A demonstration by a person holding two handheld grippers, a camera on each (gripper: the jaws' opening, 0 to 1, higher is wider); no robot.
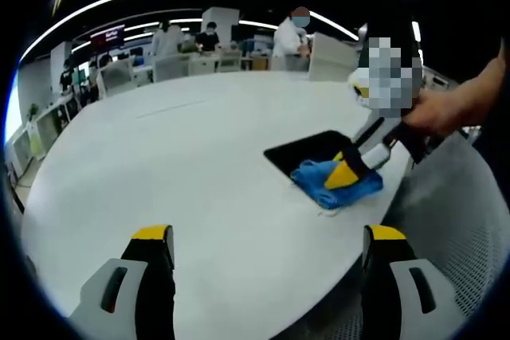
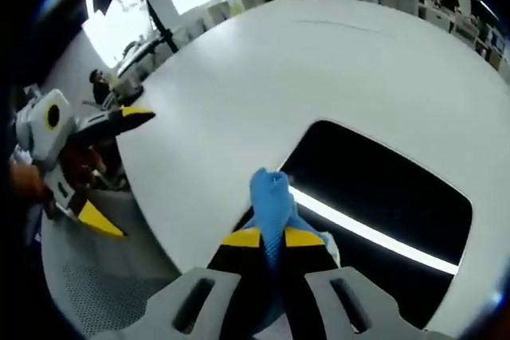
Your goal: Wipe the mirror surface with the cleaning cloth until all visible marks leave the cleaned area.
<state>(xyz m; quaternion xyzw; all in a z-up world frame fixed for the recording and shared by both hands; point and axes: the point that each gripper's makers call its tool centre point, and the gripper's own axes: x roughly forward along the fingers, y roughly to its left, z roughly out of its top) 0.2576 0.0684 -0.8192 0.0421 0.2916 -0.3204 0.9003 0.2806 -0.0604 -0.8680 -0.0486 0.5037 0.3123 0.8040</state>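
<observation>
The right gripper pinches a blue microfibre cloth beside the dark rectangular mirror; the left gripper, jaws spread, hovers over the white round table.

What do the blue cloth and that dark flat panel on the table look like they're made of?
The blue cloth looks like soft microfibre: matte, fuzzy, bunched in the right tool. The dark panel looks like glossy mirror glass, since it reflects a bright ceiling light strip. The table looks like smooth matte white laminate, though that's less certain.
</observation>
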